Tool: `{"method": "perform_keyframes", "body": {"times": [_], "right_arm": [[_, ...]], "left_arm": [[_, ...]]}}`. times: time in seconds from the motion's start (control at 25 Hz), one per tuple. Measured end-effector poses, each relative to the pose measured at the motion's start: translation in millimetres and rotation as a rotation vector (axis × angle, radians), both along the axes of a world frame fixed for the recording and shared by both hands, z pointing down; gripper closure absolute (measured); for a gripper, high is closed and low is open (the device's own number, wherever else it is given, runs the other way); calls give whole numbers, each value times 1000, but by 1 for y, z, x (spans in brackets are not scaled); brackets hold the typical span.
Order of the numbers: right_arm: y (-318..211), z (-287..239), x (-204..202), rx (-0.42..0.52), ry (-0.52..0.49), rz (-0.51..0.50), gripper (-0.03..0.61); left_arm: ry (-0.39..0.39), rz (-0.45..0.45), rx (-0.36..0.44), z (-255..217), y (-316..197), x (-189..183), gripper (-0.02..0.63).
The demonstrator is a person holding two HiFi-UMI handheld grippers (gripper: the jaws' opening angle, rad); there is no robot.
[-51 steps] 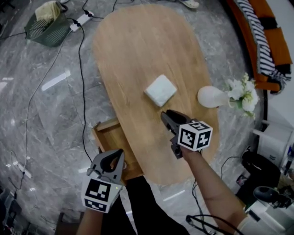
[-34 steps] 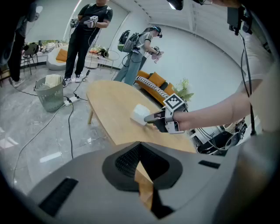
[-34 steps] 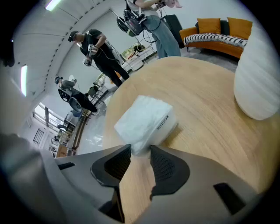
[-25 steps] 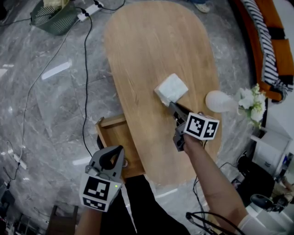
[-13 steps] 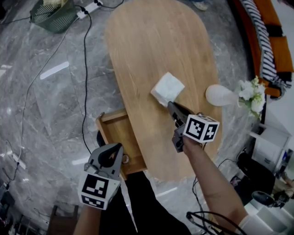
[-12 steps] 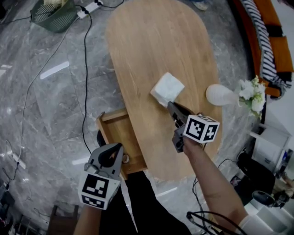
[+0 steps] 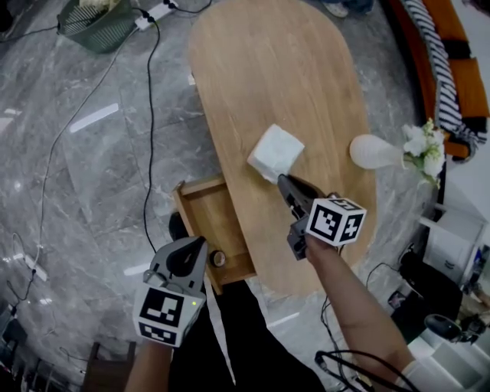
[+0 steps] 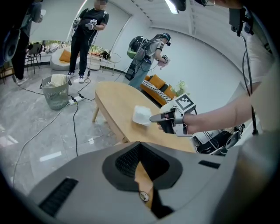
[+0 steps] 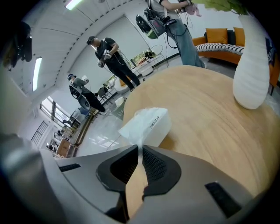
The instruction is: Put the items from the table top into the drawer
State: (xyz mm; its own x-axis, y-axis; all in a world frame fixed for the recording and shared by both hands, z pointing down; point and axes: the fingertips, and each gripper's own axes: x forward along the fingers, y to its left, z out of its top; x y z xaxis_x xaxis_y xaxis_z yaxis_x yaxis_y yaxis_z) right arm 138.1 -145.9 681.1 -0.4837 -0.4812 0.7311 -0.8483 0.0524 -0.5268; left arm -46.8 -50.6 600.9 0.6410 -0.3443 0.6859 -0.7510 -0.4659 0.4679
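A white tissue pack (image 7: 276, 151) lies on the oval wooden table (image 7: 283, 69), tilted up at its near corner. My right gripper (image 7: 281, 181) pinches the thin wrapper edge of the tissue pack (image 9: 148, 124) between its pads, and the jaws are still closing. The open wooden drawer (image 7: 210, 222) sticks out from the table's left side, with a small round thing (image 7: 219, 259) at its near end. My left gripper (image 7: 200, 242) hovers just in front of the drawer, shut and empty. From the left gripper view, the pack (image 8: 141, 116) and the right gripper (image 8: 154, 118) show ahead.
A white vase (image 7: 375, 151) with flowers (image 7: 425, 149) stands at the table's right edge, close to my right arm. A green basket (image 7: 96, 23) and a black cable (image 7: 149, 115) are on the marble floor at left. Other people stand beyond the table.
My right gripper closed on the pack's wrapper and drew the pack toward the table's drawer side, lifting its near corner. The left gripper shifted slightly near the drawer.
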Motion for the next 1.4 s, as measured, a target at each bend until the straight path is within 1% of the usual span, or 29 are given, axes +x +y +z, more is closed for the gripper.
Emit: {"method": "perform_keyframes", "body": {"times": [0.2, 0.36, 0.76, 1.0, 1.2, 1.4], "right_arm": [[19, 3, -19, -16, -3, -32, 524], [37, 2, -39, -19, 1, -85, 524], [76, 6, -89, -20, 5, -260, 525], [94, 10, -116, -18, 9, -400, 525], [111, 18, -128, -41, 4, -502, 525], [124, 30, -133, -80, 12, -574, 524]], "left_arm": [[2, -9, -5, 4, 6, -12, 612], [2, -18, -15, 7, 14, -21, 612], [-3, -47, -13, 13, 20, -46, 612], [-5, -65, -17, 16, 27, -56, 612], [-2, -81, -23, 19, 33, -60, 612], [-1, -95, -30, 22, 37, -65, 612]]}}
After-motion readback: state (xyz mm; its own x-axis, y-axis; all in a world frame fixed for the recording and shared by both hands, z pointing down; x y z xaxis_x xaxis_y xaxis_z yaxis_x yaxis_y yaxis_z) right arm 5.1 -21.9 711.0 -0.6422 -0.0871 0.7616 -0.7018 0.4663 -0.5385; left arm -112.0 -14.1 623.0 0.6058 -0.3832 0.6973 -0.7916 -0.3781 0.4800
